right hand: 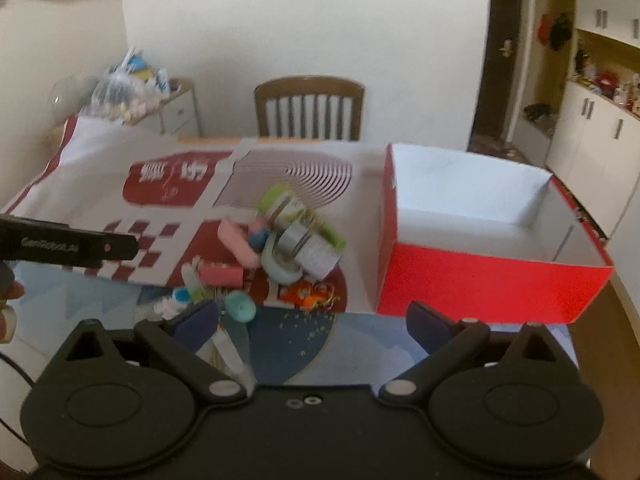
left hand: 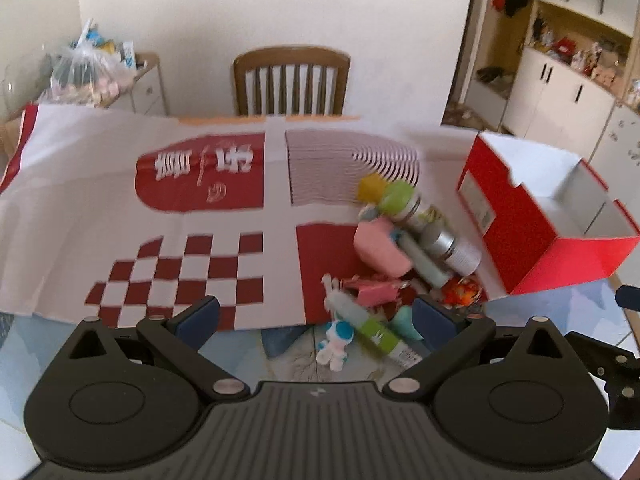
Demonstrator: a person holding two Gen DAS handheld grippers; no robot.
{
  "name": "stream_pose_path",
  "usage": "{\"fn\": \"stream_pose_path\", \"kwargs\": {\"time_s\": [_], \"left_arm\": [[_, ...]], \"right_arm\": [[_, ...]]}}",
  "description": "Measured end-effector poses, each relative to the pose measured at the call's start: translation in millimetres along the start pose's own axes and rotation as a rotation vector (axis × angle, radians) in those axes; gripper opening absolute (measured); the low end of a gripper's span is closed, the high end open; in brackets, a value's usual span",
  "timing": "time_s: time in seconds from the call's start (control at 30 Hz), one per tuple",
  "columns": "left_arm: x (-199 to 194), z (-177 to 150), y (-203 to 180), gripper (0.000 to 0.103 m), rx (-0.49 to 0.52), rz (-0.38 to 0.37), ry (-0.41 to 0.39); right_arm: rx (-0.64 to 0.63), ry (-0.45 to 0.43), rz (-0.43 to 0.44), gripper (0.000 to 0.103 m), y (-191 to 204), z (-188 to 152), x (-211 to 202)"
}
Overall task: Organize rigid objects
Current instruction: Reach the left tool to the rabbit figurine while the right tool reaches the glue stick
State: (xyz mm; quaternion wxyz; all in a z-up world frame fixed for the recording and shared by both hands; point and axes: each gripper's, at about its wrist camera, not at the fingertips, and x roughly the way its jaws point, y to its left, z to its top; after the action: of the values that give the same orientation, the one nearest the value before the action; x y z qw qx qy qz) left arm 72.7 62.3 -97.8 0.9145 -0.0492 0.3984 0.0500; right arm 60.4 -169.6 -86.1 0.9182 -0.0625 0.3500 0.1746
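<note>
Left wrist view: a cream-walled room, a brown slatted wooden chair [left hand: 291, 80] behind the counter [left hand: 24, 344], which carries a red-and-white printed paper sheet [left hand: 120, 208]. The left gripper [left hand: 316, 318] has its jaws spread, empty, above the near edge. A heap of small rigid toys and bottles [left hand: 404, 248] lies right of centre, its silver-capped white bottle [left hand: 450, 246] pointing away leftward.

Right wrist view: the open red cardboard box [right hand: 472, 276] stands just right of the heap; the right gripper [right hand: 312, 322] has its jaws spread, empty.

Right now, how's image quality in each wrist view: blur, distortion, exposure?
Left wrist: motion blur smears the toy pile and the mat; fisheye bends the red box; the left gripper stays sharp. Right wrist: softer blur on the pile, dark vignette at the corners, room dimmer; the box's red front looks oversaturated.
</note>
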Motion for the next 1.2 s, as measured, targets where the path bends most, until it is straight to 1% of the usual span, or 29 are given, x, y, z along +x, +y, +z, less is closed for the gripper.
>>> {"fn": "stream_pose_path", "kwargs": {"time_s": [0.17,0.27,0.4,0.47,0.53,0.63,0.8,0.83,0.93,1.0,1.07,1.13,1.2], "left_arm": [[19.2,-3.2,-6.0,0.102,-0.007,-0.017,0.046],[30.4,-4.1,-10.8,0.102,-0.008,-0.009,0.065],[46.2,-7.6,-11.2,0.102,-0.017,0.0,0.082],[52.9,-10.2,-7.4,0.098,-0.032,0.004,0.099],[60.6,-13.5,-2.8,0.086,-0.045,0.012,0.13],[68.3,-18.5,4.8,0.085,-0.06,0.018,0.156],[74.8,-26.7,6.1,0.084,-0.002,-0.004,0.161],[77.1,-27.8,5.9,0.081,0.011,-0.008,0.16],[84.4,-30.8,4.2,0.068,0.05,-0.017,0.168],[88.6,-31.9,3.6,0.062,0.064,-0.019,0.173],[91.4,-32.6,3.0,0.061,0.078,-0.026,0.17],[92.8,-32.7,1.2,0.058,0.102,-0.031,0.16],[94.6,-32.4,-2.4,0.055,0.133,-0.034,0.151]], "right_arm": [[-0.04,0.027,0.034,0.1,-2.1,-2.2,14.2],[-0.058,0.041,0.045,0.099,-5.8,-1.9,22.9],[-0.079,0.071,0.1,0.098,-5.3,-2.8,34.2],[-0.108,0.091,0.128,0.094,-0.9,-5.0,41.7],[-0.13,0.112,0.151,0.092,5.4,-7.1,49.3],[-0.158,0.138,0.189,0.09,14.1,-10.0,58.5],[-0.222,0.172,0.229,0.083,29.5,-13.6,73.0],[-0.232,0.179,0.234,0.082,31.1,-14.7,75.3],[-0.261,0.2,0.244,0.076,39.3,-16.9,86.6],[-0.275,0.211,0.247,0.067,43.2,-17.7,93.2],[-0.289,0.214,0.251,0.062,47.2,-18.1,97.9],[-0.298,0.217,0.253,0.054,50.0,-17.6,102.6],[-0.298,0.228,0.257,0.042,52.6,-16.6,108.7]]}}
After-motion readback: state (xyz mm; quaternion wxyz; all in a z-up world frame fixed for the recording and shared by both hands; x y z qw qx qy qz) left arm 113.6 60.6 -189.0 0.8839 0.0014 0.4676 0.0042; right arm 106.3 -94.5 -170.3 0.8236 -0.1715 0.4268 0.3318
